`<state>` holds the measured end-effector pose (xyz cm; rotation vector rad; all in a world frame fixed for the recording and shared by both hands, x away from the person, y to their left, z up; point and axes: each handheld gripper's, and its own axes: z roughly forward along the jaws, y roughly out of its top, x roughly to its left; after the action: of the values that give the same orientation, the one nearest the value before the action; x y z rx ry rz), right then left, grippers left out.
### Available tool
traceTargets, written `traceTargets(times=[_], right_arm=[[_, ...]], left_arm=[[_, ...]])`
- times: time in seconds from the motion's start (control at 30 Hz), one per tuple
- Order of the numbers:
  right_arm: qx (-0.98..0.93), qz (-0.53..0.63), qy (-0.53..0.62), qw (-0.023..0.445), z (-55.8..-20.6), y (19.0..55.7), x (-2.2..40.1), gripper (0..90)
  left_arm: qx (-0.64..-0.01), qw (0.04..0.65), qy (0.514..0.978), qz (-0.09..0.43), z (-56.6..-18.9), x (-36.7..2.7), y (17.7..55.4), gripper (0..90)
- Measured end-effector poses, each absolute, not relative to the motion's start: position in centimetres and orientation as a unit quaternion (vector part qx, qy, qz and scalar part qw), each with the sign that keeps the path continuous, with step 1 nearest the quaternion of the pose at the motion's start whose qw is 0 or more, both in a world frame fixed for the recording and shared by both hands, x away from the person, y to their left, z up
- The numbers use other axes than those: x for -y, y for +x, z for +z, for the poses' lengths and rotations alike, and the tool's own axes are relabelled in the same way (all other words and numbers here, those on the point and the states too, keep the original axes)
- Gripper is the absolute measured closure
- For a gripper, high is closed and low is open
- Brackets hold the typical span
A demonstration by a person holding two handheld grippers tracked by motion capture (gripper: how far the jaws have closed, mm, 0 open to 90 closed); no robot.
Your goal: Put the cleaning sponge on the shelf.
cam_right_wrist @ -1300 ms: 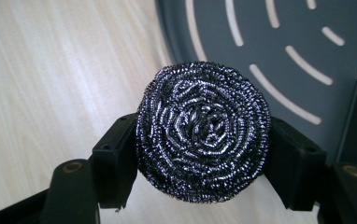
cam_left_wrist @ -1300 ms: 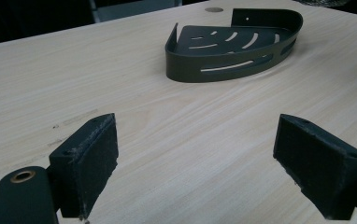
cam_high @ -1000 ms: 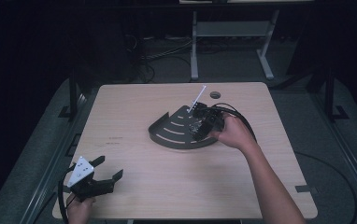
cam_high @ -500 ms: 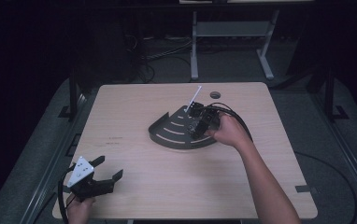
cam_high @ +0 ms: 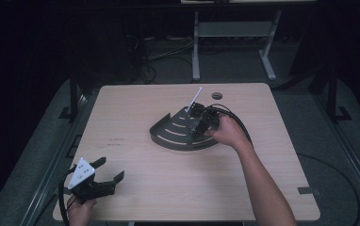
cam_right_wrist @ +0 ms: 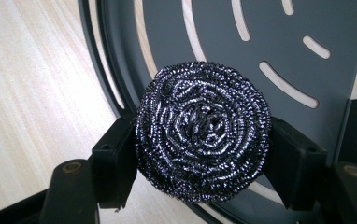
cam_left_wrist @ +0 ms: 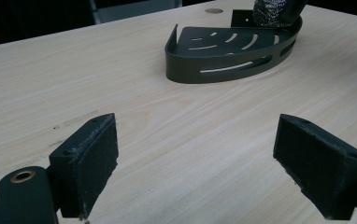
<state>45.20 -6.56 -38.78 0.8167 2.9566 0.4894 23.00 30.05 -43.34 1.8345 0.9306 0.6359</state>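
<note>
Left gripper (cam_high: 107, 172), jaws spread wide and holding nothing, rests near the table's (cam_high: 135, 108) front-left edge, with bare wood between it and the rack (cam_high: 175, 134). Mid-table, the dark slotted corner rack stands well clear of every edge. Right gripper (cam_right_wrist: 200, 140) is clamped on a steel-wool scourer (cam_right_wrist: 202, 133), held over the rack's floor near its curved rim.

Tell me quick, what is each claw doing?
Left gripper: open, holding nothing.
Right gripper: closed on the steel wool scrubber, over the dark slotted rack.
</note>
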Motion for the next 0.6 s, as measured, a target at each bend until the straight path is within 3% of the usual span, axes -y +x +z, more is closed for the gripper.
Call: traceTargets(times=[0.6], right_arm=[[-0.948, 0.151, 0.280, 0.008, -41.1, 46.6, 6.0, 31.8]], left_arm=[[-0.382, 0.476, 0.748, 0.259, -43.3, -30.1, 23.0, 13.3]])
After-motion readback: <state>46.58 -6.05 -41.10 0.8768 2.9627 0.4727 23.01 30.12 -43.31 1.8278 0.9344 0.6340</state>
